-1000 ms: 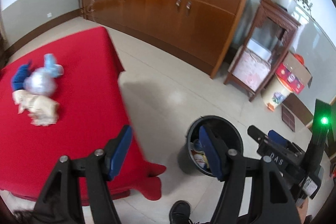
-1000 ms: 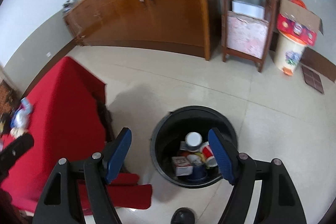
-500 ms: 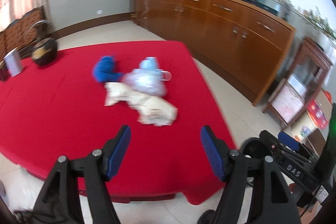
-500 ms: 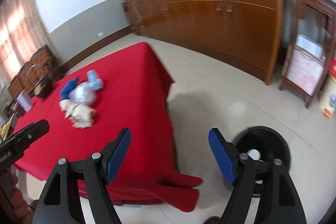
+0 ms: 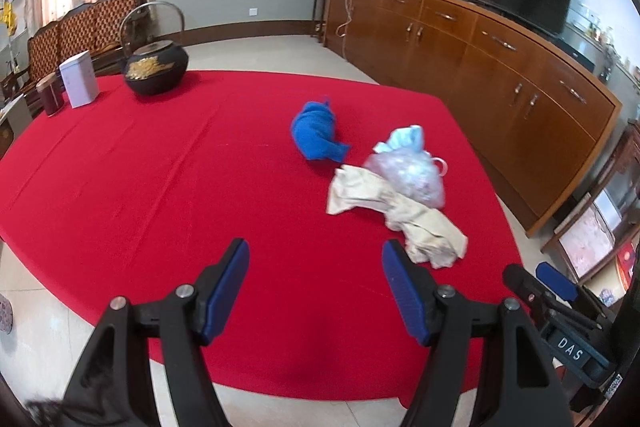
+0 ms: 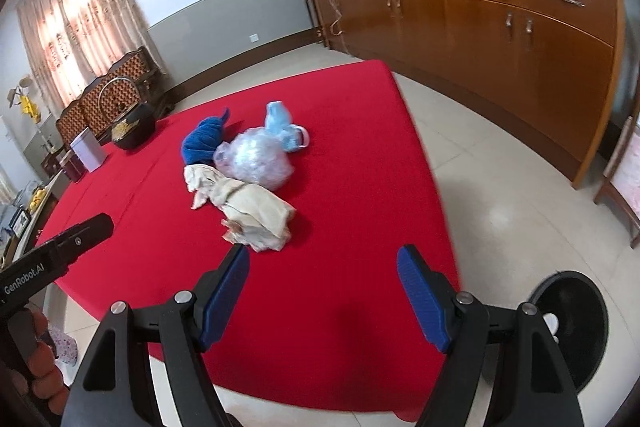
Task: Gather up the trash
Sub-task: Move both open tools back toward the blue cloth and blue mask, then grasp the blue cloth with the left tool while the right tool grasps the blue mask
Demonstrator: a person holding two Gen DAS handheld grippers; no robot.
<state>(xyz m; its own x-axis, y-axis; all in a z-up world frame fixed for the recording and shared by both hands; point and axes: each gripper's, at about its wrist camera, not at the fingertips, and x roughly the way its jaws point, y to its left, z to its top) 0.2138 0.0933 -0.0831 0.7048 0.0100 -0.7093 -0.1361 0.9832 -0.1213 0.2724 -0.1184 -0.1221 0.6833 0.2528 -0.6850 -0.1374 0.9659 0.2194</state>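
On the red table (image 5: pixel 160 187) (image 6: pixel 360 167) lies a heap of trash: a crumpled beige paper wad (image 5: pixel 412 219) (image 6: pixel 252 207), a clear plastic bag (image 5: pixel 412 171) (image 6: pixel 256 159) with a light blue mask behind it, and a blue cloth (image 5: pixel 316 135) (image 6: pixel 204 141). My left gripper (image 5: pixel 316 285) hovers open over the near table edge, the beige wad just beyond its right finger. My right gripper (image 6: pixel 324 285) is open too, empty, with the wad just ahead of its left finger. The black trash bin (image 6: pixel 572 311) stands on the floor at the right.
A black kettle (image 5: pixel 156 71), a white tin (image 5: pixel 80 83) and a dark jar (image 5: pixel 50 95) stand at the table's far left. A long wooden sideboard (image 5: pixel 480 67) with a TV lines the right wall. A hand (image 6: pixel 40 367) holds the left gripper's handle.
Both grippers have swung left from the floor bin to the red table. The trash heap now lies straight ahead and closer. The bin has slid to the right edge of view.
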